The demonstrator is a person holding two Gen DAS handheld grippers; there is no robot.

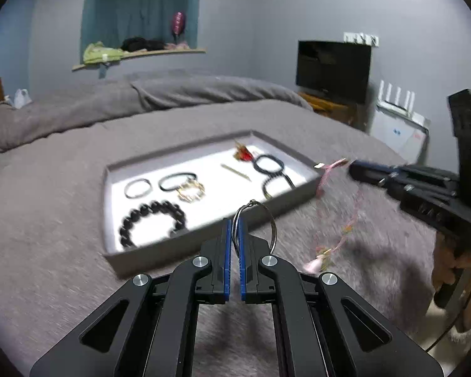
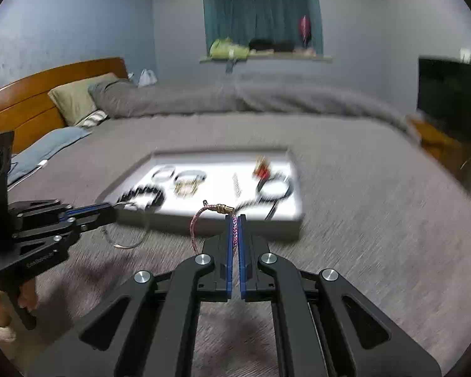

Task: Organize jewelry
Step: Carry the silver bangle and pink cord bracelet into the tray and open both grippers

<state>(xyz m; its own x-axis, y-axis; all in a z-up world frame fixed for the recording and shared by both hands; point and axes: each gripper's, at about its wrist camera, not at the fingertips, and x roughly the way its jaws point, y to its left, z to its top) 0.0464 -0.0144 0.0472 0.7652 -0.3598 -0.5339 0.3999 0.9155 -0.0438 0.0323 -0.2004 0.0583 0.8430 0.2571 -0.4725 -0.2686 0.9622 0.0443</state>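
My left gripper [image 1: 235, 220] is shut on a thin silver wire bangle [image 1: 268, 216], held above the grey bed in front of the tray; the same bangle [image 2: 132, 235] hangs from it in the right wrist view. My right gripper [image 2: 234, 216] is shut on a pink braided cord necklace [image 2: 196, 220] with a gold clasp [image 2: 221, 209]. In the left wrist view that necklace [image 1: 339, 235] dangles from the right gripper [image 1: 353, 166]. The grey tray [image 1: 108, 220] with a white floor holds a black bead bracelet [image 1: 152, 223], thin bangles, gold pieces and a red ornament [image 1: 243, 154].
A grey blanket [image 2: 361, 235] covers the bed. A wooden headboard [image 2: 31, 100] and pillows lie to the left, and a dark television [image 1: 332, 69] on a wooden stand sits to the right. A window shelf with clutter is on the far wall.
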